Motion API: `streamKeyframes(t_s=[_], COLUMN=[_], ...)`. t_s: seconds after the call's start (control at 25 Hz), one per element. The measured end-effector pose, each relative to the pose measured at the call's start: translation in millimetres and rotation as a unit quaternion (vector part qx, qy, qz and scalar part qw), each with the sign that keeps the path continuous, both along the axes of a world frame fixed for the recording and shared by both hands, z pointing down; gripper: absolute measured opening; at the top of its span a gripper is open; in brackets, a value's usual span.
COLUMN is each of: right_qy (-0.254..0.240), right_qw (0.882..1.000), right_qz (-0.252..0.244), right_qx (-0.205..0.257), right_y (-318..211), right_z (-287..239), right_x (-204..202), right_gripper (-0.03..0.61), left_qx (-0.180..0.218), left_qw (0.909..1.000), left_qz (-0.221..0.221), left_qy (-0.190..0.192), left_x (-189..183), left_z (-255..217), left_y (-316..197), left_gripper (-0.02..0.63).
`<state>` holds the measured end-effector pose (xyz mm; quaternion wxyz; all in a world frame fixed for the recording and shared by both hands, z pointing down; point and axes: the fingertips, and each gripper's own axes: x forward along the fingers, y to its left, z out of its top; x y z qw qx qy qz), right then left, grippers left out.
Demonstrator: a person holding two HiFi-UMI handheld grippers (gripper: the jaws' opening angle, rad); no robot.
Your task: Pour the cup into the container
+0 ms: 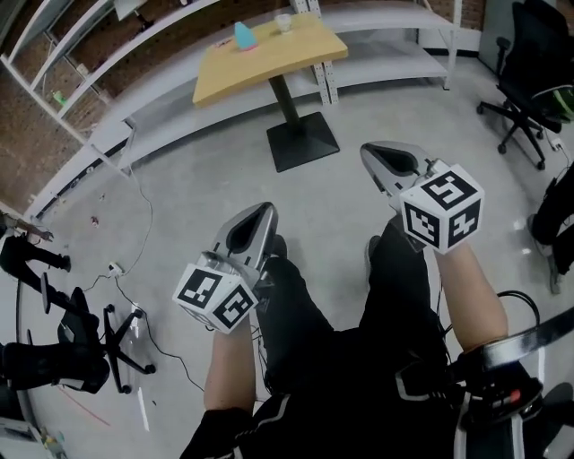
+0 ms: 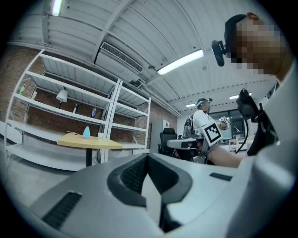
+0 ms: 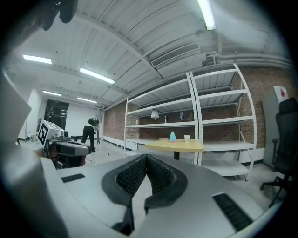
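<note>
A small table with a yellow top (image 1: 269, 67) stands far ahead on the grey floor. On it are a teal cone-shaped container (image 1: 244, 36) and a small clear cup (image 1: 283, 23) to its right. Both grippers are held at waist height, well short of the table and pointing toward it. My left gripper (image 1: 266, 209) is shut with nothing in it, and so is my right gripper (image 1: 368, 151). The left gripper view shows the teal container (image 2: 86, 132) and cup (image 2: 100, 135) far beyond the shut jaws. The right gripper view shows the container (image 3: 172, 135) and cup (image 3: 186, 137) likewise.
White metal shelving (image 1: 108, 134) runs along the brick wall behind the table. A black office chair (image 1: 529, 81) stands at the right, and a chair base (image 1: 117, 345) and cables (image 1: 134, 215) lie at the left. The table's black foot (image 1: 303, 142) rests on the floor.
</note>
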<state>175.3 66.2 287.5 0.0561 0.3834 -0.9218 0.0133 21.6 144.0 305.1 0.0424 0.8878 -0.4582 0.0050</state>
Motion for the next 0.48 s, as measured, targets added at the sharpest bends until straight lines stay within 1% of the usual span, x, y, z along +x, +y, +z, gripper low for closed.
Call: streamKeyframes(t_s=[0.12,0.32,0.48], right_qy=[-0.005,-0.011,-0.011], right_qw=[1.0,1.0,1.0], right_qz=[0.013,0.017,0.018], right_qx=[-0.002,-0.006,-0.009], right_y=[54.0,142.4,217.1], right_z=[0.5,4.5,3.6], right_x=[21.0,49.3,68.1], right_gripper=[0.003,0.003,0.003], left_qx=[-0.003,-0.003,-0.006], left_qw=[0.9999,1.0,1.0], left_qz=[0.011,0.004,0.002], left_qy=[-0.012,-0.001,0.0], left_x=[21.3,47.9,64.7], left_z=[3.7,4.2,3.9], left_y=[52.9,138.9,211.6], left_gripper=[-0.006,-0.006,-0.006])
